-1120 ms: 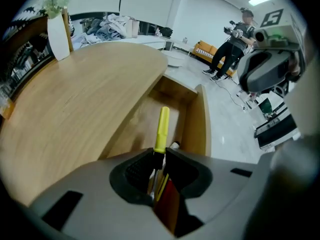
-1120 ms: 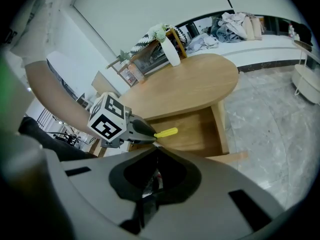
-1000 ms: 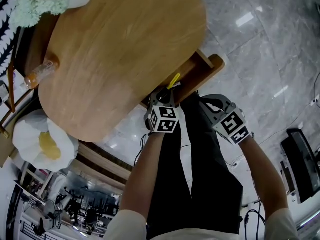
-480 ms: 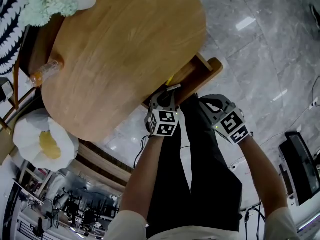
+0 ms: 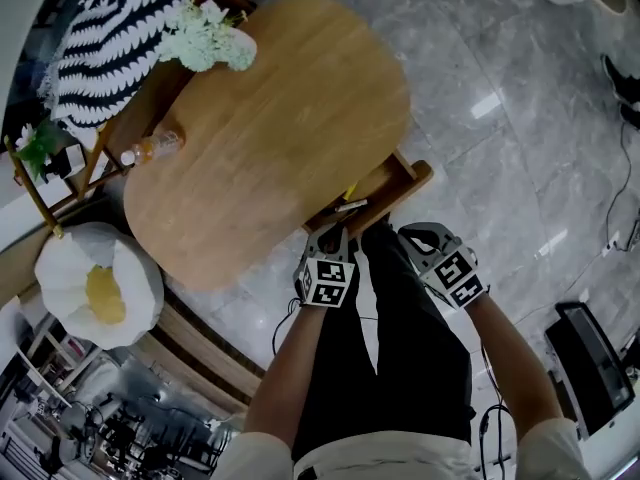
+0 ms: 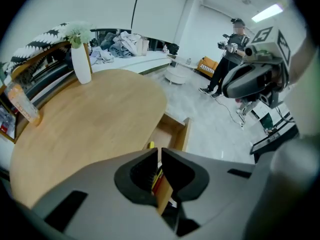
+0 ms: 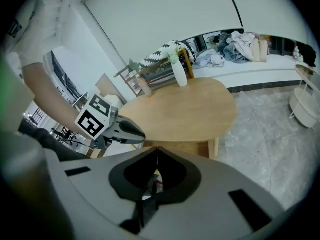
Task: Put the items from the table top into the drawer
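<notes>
**Wooden drawer open, both grippers empty above it**

Wooden drawer point(image 5: 385, 190) is pulled out at the 4 o'clock edge of the table top point(image 5: 270, 138), and a yellow item point(image 5: 350, 190) and a white pen point(image 5: 350, 206) lie inside. Left gripper point(image 6: 159, 149) hangs over it. Its jaws have just been closing and stand almost together, with nothing between them. Right gripper point(image 7: 157, 148), at its 3 o'clock, has its jaws pressed together and is also empty. An orange bottle point(image 5: 150, 150) lies at the table's 9 o'clock edge. I think one placing is finished. Fetching the bottle next would need spread jaws.
</notes>
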`<state>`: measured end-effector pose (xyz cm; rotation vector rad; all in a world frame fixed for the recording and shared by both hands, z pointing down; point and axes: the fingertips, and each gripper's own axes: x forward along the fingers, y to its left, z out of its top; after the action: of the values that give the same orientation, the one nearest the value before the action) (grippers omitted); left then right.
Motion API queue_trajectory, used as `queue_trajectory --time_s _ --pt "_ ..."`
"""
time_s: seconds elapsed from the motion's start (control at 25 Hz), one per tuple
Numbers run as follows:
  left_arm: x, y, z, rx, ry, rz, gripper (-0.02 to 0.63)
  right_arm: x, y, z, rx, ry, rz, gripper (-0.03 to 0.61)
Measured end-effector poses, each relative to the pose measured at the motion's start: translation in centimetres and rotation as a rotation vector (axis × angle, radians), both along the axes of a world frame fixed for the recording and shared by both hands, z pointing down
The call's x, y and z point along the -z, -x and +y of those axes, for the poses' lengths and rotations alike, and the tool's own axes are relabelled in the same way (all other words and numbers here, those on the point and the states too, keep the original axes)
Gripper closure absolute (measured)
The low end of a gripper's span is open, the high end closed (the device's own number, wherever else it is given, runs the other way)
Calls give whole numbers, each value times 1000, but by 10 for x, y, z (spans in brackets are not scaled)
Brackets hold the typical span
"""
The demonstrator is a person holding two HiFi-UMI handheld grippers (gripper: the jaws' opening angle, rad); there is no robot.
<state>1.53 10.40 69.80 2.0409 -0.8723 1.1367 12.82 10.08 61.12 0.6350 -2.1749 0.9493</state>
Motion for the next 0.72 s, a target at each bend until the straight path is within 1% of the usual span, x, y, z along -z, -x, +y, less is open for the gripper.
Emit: queue_trajectory --time_s 0.2,0.36,0.48,0.72 --pt "66 15 -2 23 -35 9 581 56 -2 -8 9 -52 7 558" --pt "115 31 1 56 -58 16 584 97 -3 -8 4 -68 11 558" --pt "149 41 1 90 -81 26 588 125 -3 -10 3 -93 16 558" --pt "223 56 -8 184 -158 73 592 182 -2 -23 25 -175 17 558"
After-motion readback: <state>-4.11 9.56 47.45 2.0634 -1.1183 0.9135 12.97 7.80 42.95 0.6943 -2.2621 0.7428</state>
